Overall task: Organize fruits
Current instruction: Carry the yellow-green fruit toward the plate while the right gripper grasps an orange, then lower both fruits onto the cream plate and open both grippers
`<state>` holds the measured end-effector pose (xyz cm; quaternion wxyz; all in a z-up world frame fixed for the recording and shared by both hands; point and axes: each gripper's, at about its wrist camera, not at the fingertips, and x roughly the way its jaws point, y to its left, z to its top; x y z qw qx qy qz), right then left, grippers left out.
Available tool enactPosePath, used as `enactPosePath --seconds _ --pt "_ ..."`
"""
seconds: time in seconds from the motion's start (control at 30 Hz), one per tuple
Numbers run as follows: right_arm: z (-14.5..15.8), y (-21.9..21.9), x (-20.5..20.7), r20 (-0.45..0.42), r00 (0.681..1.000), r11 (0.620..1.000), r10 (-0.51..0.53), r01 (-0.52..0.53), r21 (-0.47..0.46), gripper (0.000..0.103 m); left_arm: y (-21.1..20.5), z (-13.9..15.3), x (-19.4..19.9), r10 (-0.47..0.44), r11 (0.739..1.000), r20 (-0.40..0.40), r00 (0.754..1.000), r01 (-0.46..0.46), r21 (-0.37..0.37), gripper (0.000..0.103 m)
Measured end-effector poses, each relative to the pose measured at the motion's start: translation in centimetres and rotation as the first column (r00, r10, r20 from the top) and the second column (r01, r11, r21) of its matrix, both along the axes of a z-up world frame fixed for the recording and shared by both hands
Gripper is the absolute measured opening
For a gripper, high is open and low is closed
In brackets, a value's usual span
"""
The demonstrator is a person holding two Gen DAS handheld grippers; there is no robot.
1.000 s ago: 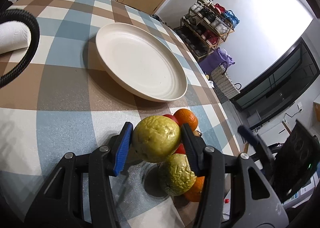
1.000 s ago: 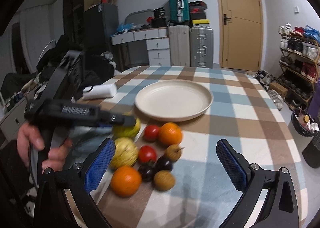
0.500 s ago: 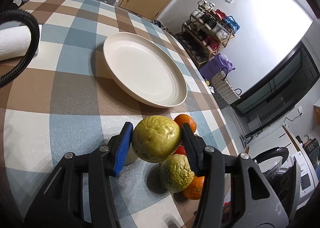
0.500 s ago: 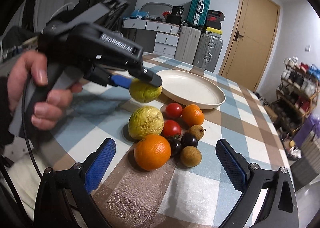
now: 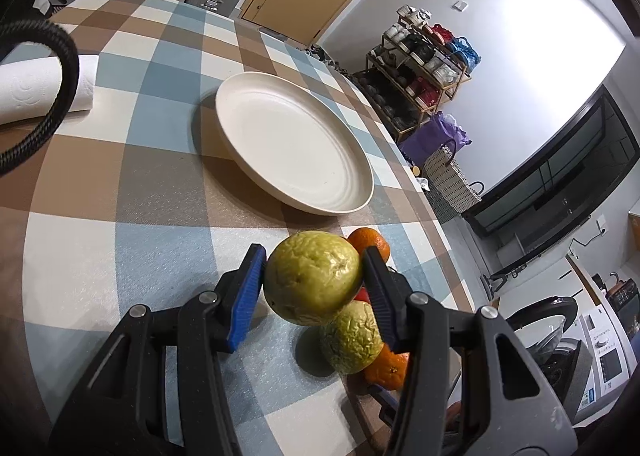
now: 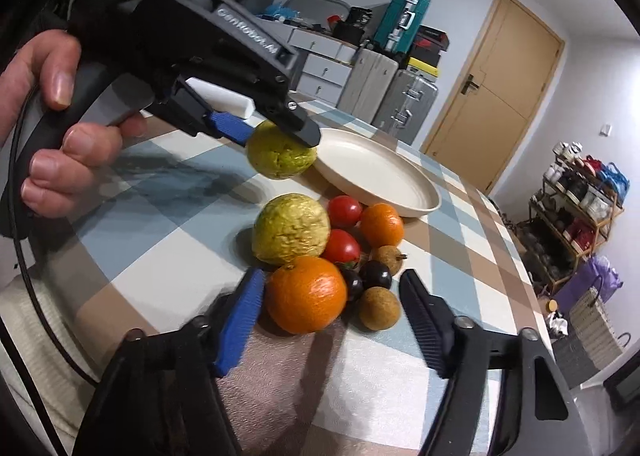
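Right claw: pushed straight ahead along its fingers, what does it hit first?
Probably the big orange, lying just ahead between the open right claw fingers, nearer the blue pad; exact depth is unclear.

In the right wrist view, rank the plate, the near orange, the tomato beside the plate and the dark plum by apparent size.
1. plate
2. near orange, though nearness inflates it
3. tomato
4. dark plum

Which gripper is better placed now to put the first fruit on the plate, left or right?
Left. The left gripper already holds a yellow-green fruit lifted off the table, near the empty plate. The right gripper is open around the large orange.
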<state>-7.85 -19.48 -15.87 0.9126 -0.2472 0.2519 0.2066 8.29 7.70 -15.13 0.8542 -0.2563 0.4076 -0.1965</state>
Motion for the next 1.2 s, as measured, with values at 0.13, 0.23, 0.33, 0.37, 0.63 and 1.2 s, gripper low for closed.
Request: enactPosePath --seconds 0.13,0.23,0.33,0.37,0.63,1.2 --pt "-0.4 0.5 -0.1 -0.005 1.0 0.999 0.018 -0.018 -0.033 0.052 0.2 0.0 -0.1 0.007 1.0 -0.004 1.0 -0.007 -0.002 0.047" --pt "-0.6 0.5 -0.3 -0.011 0.999 0.998 0.031 -0.032 -0.045 0.045 0.2 0.1 -0.2 0.008 1.0 -0.002 1.0 -0.008 0.001 0.047" --pt "-0.6 0.5 -0.5 -0.011 0.999 0.998 0.037 -0.037 -0.051 0.043 0.3 0.1 -0.2 0.009 1.0 -0.001 1.0 -0.009 -0.001 0.047" --pt "-0.6 0.4 -0.5 -0.012 0.999 0.998 0.037 -0.038 -0.048 0.043 0.3 0.2 -0.2 0.01 1.0 0.001 1.0 -0.01 0.0 0.047" --pt "0.9 -0.9 -0.7 -0.025 0.998 0.997 0.051 -0.05 0.063 0.042 0.4 0.9 -0.5 0.011 1.0 0.016 1.0 -0.011 0.005 0.047" --pt "7.1 -5.4 5.4 -0.029 1.0 0.931 0.0 0.01 0.365 0.042 0.1 2.5 2.3 -0.004 1.0 0.045 0.999 0.004 -0.018 0.047"
